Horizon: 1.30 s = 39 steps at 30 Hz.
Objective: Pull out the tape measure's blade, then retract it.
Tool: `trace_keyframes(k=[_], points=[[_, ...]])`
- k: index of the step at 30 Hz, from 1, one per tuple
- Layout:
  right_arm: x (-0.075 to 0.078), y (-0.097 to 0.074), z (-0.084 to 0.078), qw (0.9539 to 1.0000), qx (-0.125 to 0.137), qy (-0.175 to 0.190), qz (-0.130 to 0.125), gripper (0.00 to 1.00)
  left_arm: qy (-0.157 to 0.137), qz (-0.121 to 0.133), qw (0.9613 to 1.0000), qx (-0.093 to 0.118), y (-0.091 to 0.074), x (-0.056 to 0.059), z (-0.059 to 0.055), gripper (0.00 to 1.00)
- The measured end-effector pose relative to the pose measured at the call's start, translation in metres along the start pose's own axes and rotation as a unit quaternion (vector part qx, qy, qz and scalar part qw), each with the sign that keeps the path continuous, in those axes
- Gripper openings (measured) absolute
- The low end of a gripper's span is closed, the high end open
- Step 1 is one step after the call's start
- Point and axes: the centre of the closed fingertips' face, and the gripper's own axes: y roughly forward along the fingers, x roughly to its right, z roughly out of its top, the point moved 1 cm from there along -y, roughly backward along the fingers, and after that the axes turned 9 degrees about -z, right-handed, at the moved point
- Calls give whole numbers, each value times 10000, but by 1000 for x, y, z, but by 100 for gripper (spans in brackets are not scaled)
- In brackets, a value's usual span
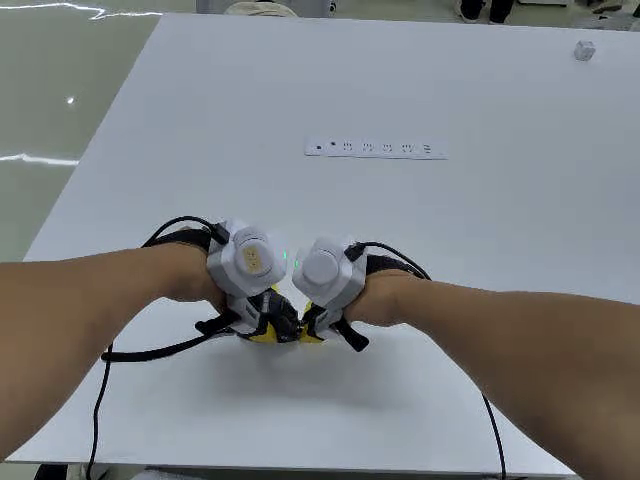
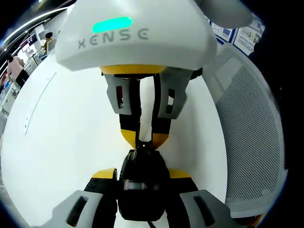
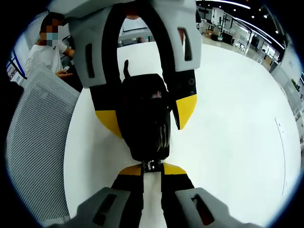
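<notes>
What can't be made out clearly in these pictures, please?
- Head view: tape measure, mostly covered by the left gripper and right gripper.
- Head view: marks on the white strip, too small to read.
- Head view: small object far right, too small to identify.
- Right gripper view: blade end, pinched between its jaws.

Free room, obstructions
Near edge is occupied by the tape measure (image 3: 142, 118); beyond, bare table (image 1: 480, 230) is interrupted by a socket strip (image 1: 375, 149) and a small far-corner object (image 1: 585, 50).

place: lab or workshop hall
surface: large plain white tabletop (image 1: 480, 200)
floor: glossy green floor (image 1: 50, 100), left
surroundings: wall posters (image 2: 240, 35), ceiling strip lights (image 3: 227, 4), mesh panel (image 2: 251, 133)
</notes>
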Motion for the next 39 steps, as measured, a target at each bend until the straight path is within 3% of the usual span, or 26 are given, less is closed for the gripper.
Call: trace_keyframes(k=[12, 39], points=[[1, -3, -6, 9999, -118, 84, 13, 11, -10, -13, 10000, -6, 1, 0, 0, 35], [4, -8, -13, 9999, -118, 113, -53, 12, -44, 25, 10000, 44, 1, 0, 2, 35]])
